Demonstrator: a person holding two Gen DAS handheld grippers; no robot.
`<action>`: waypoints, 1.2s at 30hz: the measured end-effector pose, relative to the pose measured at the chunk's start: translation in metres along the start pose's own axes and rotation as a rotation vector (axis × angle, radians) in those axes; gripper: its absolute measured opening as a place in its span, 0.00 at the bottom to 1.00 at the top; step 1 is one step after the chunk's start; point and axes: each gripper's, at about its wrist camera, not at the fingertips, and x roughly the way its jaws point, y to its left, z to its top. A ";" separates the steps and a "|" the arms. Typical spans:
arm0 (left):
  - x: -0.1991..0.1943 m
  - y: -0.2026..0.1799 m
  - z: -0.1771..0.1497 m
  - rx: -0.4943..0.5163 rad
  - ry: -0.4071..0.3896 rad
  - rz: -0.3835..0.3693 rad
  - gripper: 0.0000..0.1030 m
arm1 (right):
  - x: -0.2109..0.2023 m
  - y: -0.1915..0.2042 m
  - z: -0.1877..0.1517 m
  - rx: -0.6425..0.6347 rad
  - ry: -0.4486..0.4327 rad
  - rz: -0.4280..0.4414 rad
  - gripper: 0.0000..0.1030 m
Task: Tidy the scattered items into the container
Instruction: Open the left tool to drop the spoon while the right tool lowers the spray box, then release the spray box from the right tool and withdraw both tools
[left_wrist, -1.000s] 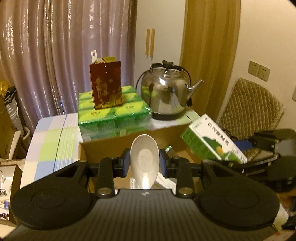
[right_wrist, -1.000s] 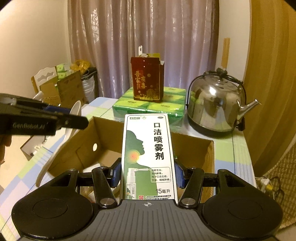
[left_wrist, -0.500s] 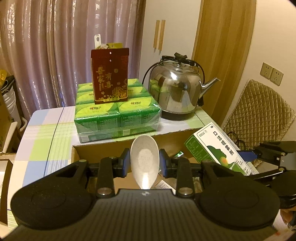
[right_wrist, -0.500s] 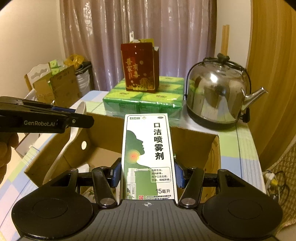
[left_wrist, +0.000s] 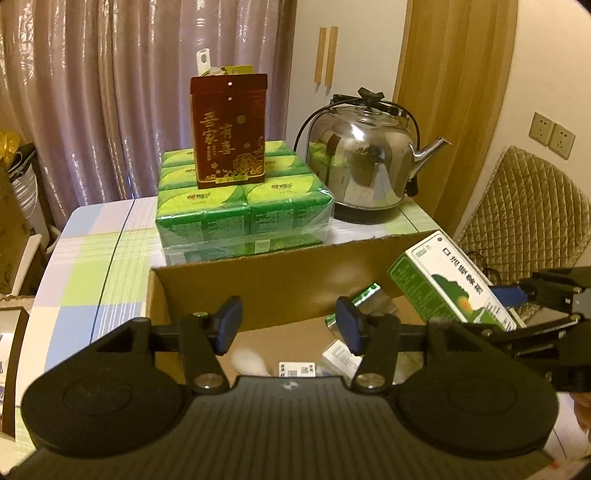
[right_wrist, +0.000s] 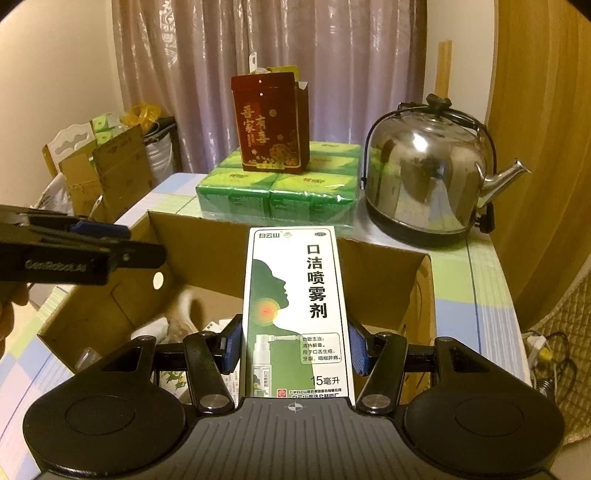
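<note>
My left gripper (left_wrist: 288, 325) hangs over the open cardboard box (left_wrist: 295, 266) and its jaws are opening, with nothing between them. A white spoon (left_wrist: 249, 360) shows as a blur below the jaws, inside the box among several small packets. My right gripper (right_wrist: 295, 347) is shut on a tall green-and-white spray carton (right_wrist: 295, 306), held upright over the box (right_wrist: 207, 254). In the left wrist view the carton (left_wrist: 450, 280) sits at the right, above the box's right side. The left gripper (right_wrist: 122, 247) appears side-on at the left of the right wrist view.
Behind the box stand a wrapped block of green tissue packs (left_wrist: 243, 210) with a red carton (left_wrist: 229, 129) on top, and a steel kettle (left_wrist: 365, 162). A quilted chair (left_wrist: 524, 221) is at the right. Cardboard boxes (right_wrist: 110, 173) crowd the floor to the left.
The left jaws have spread and let go of the white spoon, which has fallen into the box. Both grippers have sunk a little toward the box. The right gripper holds the carton as before.
</note>
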 end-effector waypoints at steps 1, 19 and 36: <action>-0.002 0.001 -0.002 0.002 0.002 0.003 0.49 | -0.001 0.000 0.000 -0.001 0.000 0.000 0.51; -0.025 0.004 -0.028 0.021 0.022 0.014 0.49 | -0.004 0.009 -0.002 -0.022 0.006 -0.010 0.52; -0.035 0.006 -0.035 0.024 0.022 0.018 0.53 | -0.014 0.017 -0.001 -0.034 -0.054 -0.012 0.72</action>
